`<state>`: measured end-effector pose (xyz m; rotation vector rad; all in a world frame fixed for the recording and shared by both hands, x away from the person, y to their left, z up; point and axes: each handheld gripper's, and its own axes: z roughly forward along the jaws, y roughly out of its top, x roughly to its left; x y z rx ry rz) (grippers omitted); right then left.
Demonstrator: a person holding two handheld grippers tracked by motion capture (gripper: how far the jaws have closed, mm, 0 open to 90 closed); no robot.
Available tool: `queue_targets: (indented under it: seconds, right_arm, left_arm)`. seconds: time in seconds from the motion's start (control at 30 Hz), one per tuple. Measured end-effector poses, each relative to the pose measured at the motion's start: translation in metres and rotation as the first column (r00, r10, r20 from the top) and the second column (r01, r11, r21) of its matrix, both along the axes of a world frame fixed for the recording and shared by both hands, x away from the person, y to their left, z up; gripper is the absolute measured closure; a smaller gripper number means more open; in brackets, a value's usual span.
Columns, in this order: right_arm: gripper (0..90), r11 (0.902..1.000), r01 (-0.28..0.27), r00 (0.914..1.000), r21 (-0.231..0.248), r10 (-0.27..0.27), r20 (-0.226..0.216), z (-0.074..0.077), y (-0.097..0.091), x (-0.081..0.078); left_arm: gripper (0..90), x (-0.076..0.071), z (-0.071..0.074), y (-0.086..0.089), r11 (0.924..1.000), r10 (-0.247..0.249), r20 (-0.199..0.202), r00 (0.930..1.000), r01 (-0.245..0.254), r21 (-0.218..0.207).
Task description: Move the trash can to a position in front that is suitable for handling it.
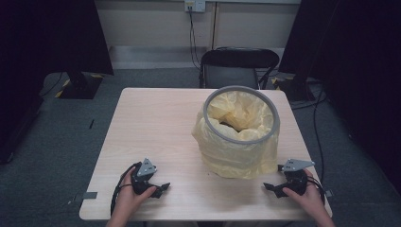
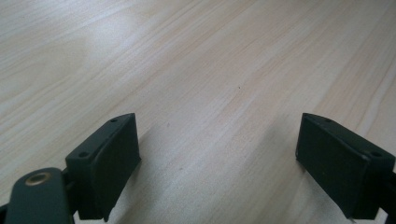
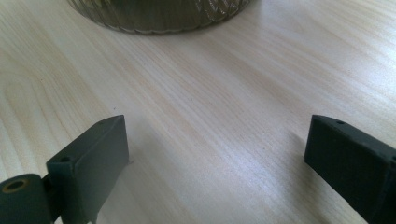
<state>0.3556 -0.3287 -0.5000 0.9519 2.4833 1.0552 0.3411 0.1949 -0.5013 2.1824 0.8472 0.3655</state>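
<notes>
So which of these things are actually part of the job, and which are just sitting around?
Part of the job:
- bin with yellow bag
- left tongs, open
- right tongs, open
- table

Just lying about:
- black chair behind the table
- wall socket and cable

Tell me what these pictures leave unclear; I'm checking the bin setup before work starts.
- Bin wall, high view: covered by the yellow bag draped over it.
- Bin floor, high view: hidden by crumpled bag inside.
- Bin base, right gripper view: rest cut off by the top edge.
- Chair, high view: seat hidden behind the table.
</notes>
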Motion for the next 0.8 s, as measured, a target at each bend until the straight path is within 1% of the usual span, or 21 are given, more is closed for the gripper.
queue_targets:
  seconds: [0.47,0.57,0.7,0.73,0.77,0.8]
  right_arm:
    - [5.4,1.0,0.0,1.0,0.0,0.0,0.0,0.0,0.0,0.0001]
    - [4.2,1.0,0.002,1.0,0.0,-0.002,-0.001,-0.0001,0.0007,0.0007]
    - [4.1,0.9996,-0.009,0.9998,-0.026,0.009,-0.018,0.0022,0.0021,0.0027]
    - [4.1,0.9996,-0.009,0.9998,-0.026,0.009,-0.018,0.0022,0.0021,0.0027]
    - [5.5,0.9988,-0.019,0.9992,-0.046,0.017,-0.036,0.0049,0.0022,0.0031]
    - [5.5,0.9988,-0.019,0.9992,-0.046,0.017,-0.036,0.0049,0.0022,0.0031]
  left_arm:
    - [12.7,0.0002,0.0002,0.0003,1.0,-0.003,0.001,1.0,0.003,0.005]
    - [12.7,0.0,0.0001,0.0001,1.0,-0.001,0.001,1.0,0.001,0.002]
    - [12.7,0.0,0.0001,0.0001,1.0,-0.001,0.0,1.0,0.001,0.001]
    - [12.7,0.0,0.0001,0.0,1.0,-0.001,0.0,1.0,0.001,0.001]
    - [12.7,0.0,0.0001,0.0001,1.0,0.0,0.001,1.0,0.0,0.002]
    - [12.7,0.0,0.0001,0.0001,1.0,0.0,0.001,1.0,0.0,0.002]
